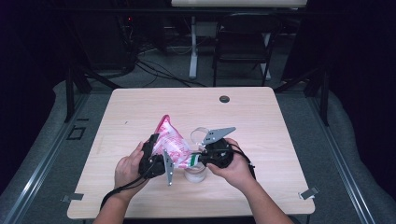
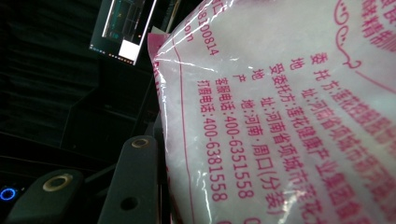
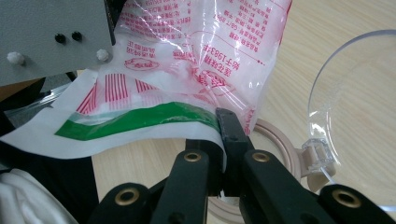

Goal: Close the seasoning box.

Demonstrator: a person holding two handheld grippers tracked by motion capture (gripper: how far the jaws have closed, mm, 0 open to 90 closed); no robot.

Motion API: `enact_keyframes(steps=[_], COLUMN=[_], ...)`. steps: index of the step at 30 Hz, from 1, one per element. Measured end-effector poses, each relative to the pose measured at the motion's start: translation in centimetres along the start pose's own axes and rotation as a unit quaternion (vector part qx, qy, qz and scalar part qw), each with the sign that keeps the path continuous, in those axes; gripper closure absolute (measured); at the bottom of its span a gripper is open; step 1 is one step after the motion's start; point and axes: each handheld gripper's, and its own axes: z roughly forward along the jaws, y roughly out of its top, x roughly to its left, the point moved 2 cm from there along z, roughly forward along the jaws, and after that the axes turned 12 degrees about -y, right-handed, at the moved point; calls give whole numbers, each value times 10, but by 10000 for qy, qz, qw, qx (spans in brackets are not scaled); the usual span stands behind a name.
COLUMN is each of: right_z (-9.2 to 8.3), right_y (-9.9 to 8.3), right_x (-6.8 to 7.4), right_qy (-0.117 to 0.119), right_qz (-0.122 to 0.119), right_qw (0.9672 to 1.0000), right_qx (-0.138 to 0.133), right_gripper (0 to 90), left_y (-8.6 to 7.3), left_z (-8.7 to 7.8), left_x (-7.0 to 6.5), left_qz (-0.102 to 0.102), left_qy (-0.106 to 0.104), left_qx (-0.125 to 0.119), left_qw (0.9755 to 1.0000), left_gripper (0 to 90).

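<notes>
A pink-and-white plastic bag [image 1: 169,140] of white granules hangs tilted above the table between both hands. My left gripper [image 1: 158,151] is shut on the bag's body; in the left gripper view one black finger [image 2: 133,179] lies against the printed bag [image 2: 280,116] and the other is hidden behind it. My right gripper [image 3: 223,128] is shut on the bag's [image 3: 201,46] lower edge, by its green stripe [image 3: 140,119]. Under that edge stands a clear round container [image 1: 194,173] with a beige rim [image 3: 280,140] and its hinged clear lid [image 3: 355,93] swung open.
The light wooden table [image 1: 140,107] has a dark cable hole [image 1: 224,99] near its far edge. A folding chair [image 1: 243,42] and a desk leg stand behind it on the grey floor. The left gripper's grey plate [image 3: 51,37] shows close by in the right gripper view.
</notes>
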Motion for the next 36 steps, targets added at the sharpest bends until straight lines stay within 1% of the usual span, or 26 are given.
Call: enact_keyframes(steps=[1, 2, 5, 6, 7, 13, 14, 16, 17, 18, 21, 26, 27, 28, 29, 36], right_z=[0, -1, -1, -1, -1, -1, -1, 0, 0, 0, 0, -1, -1, -1, -1, 0], right_y=[0, 0, 0, 0, 0, 0, 0, 0, 0, -1, -1, -1, -1, -1, -1, -1], right_x=[0, 0, 0, 0, 0, -1, -1, -1, -2, -2, -2, -4, -3, -3, -3, -1], right_qy=[2, 3, 18, 19, 17, 2, 6, 0, 4, -1, -16, -13, -23, -17, -1, 5], right_qz=[-10, -1, -4, -1, 1, -13, 3, 10, 6, 3, 8, -17, 14, 19, 7, 6], right_qw=[10000, 10000, 10000, 10000, 10000, 10000, 10000, 10000, 10000, 10000, 9999, 9999, 9999, 9999, 9999, 9999], right_qx=[19, 25, 56, 63, 63, 85, 73, 81, 92, 91, 98, 138, 114, 107, 104, 109], right_gripper=[900, 900, 900, 900, 900, 900, 900, 900, 900, 900, 900, 900, 900, 900, 899, 898], left_y=[0, 0, 1, 1, 2, 3, 3, 4, 5, 5, 7, 9, 9, 9, 9, 9], left_z=[0, -1, -1, -1, 0, -1, -1, -2, -3, -2, -2, -3, -3, -3, -3, -5], left_x=[-1, 0, 0, -1, -1, -2, -1, -2, -2, -1, -1, 0, 0, 1, 1, 1], left_qz=[-36, 10, 39, 27, 12, 66, 132, 173, 220, 278, 381, 507, 534, 549, 552, 669], left_qy=[-6, -6, 10, -5, 2, -3, 11, 11, -10, 26, 26, 25, 34, -10, 18, 35], left_qx=[-33, 6, 10, 23, -35, 5, 26, 76, 150, 142, 182, 214, 211, 211, 222, 220], left_qw=[10000, 10000, 10000, 10000, 10000, 10000, 9999, 9998, 9996, 9995, 9991, 9985, 9983, 9983, 9982, 9975], left_gripper=[617, 617, 617, 617, 617, 617, 617, 617, 617, 618, 618, 618, 618, 618, 618, 619])
